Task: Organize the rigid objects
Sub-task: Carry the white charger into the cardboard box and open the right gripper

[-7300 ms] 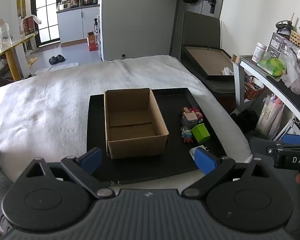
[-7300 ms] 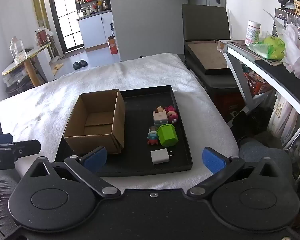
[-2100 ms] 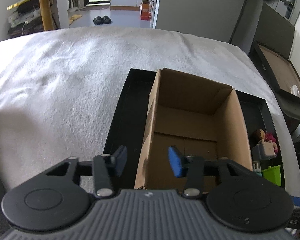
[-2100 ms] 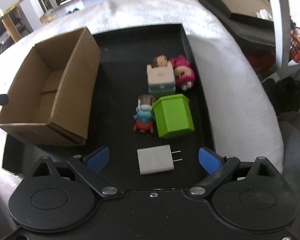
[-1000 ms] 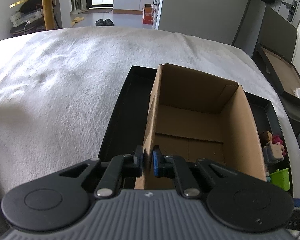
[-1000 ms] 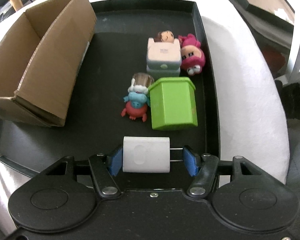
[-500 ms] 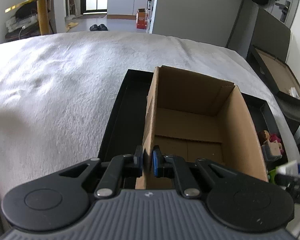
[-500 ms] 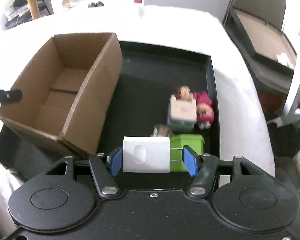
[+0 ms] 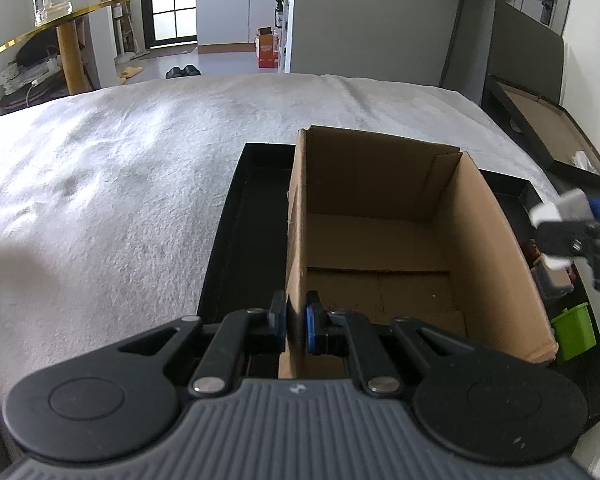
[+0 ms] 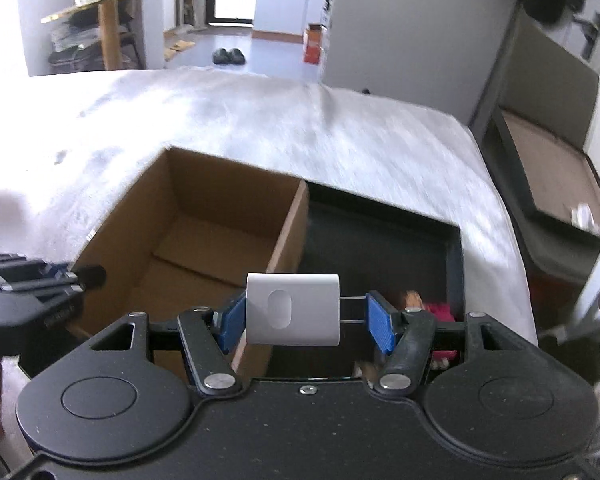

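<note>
An open, empty cardboard box [image 9: 384, 248] stands on a black tray [image 9: 236, 248] on a white blanket. My left gripper [image 9: 296, 320] is shut on the box's near left wall. My right gripper [image 10: 306, 320] is shut on a white plug adapter [image 10: 292, 310], held in the air above the box's right wall [image 10: 288, 224]; it also shows at the right edge of the left wrist view [image 9: 560, 208]. A green block [image 9: 574, 332] and small toy figures [image 10: 440, 312] lie on the tray to the right of the box.
The white blanket [image 9: 100, 184] covers the surface around the tray. A dark chair with a flat box [image 10: 556, 168] stands at the right. A gold side table [image 9: 64, 20] with a glass bottle stands far left.
My right gripper has lifted the adapter off the tray and carried it up and left toward the box. My left gripper keeps its hold on the box wall.
</note>
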Motion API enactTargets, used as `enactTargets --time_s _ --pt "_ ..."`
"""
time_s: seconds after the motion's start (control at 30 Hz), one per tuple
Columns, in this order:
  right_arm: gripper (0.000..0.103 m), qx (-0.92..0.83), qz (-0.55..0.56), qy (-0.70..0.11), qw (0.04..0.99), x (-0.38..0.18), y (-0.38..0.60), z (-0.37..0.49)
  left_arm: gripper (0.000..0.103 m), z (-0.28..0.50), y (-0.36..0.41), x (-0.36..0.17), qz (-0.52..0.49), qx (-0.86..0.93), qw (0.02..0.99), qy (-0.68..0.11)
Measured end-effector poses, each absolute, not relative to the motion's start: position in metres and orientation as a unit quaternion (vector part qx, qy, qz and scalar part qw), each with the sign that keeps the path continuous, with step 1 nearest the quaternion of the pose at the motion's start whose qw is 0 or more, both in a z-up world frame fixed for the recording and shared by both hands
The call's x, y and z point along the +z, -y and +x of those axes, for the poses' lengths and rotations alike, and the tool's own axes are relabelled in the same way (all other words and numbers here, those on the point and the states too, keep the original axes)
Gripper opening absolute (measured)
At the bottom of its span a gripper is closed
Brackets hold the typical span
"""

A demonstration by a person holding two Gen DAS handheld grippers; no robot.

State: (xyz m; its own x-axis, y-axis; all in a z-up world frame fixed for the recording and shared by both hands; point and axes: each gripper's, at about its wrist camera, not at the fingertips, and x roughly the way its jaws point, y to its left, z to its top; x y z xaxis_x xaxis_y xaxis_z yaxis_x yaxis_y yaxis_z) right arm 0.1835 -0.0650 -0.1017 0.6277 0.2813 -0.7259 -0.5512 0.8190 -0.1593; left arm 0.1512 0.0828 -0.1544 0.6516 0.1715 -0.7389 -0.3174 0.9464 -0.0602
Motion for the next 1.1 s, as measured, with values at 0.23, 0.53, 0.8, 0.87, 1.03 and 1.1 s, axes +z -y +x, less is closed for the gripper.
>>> enactTargets --time_s 0.23,0.53,0.8,0.87,1.03,1.1 --pt "0.061 0.291 -0.241 -0.328 0.866 -0.101 0.036 0.184 0.009 0.149 -0.085 -0.156 -0.091 0.126 0.908 -0.388" --pt "0.061 0.339 -0.303 -0.297 0.839 -0.110 0.001 0.181 0.009 0.148 -0.093 -0.158 -0.114 0.119 0.907 -0.387" --pt "0.061 0.368 -0.369 -0.247 0.817 -0.117 -0.016 0.168 0.010 0.146 -0.093 -0.158 -0.120 0.118 0.908 -0.384" --pt "0.061 0.370 -0.382 -0.231 0.814 -0.117 -0.020 0.165 0.010 0.146 -0.094 -0.158 -0.123 0.118 0.908 -0.383" --pt "0.081 0.352 -0.411 -0.180 0.821 -0.117 -0.023 0.153 0.011 0.146 -0.094 -0.158 -0.128 0.113 0.906 -0.386" --pt "0.082 0.350 -0.412 -0.173 0.823 -0.114 -0.020 0.152 0.011 0.146 -0.094 -0.160 -0.129 0.117 0.904 -0.390"
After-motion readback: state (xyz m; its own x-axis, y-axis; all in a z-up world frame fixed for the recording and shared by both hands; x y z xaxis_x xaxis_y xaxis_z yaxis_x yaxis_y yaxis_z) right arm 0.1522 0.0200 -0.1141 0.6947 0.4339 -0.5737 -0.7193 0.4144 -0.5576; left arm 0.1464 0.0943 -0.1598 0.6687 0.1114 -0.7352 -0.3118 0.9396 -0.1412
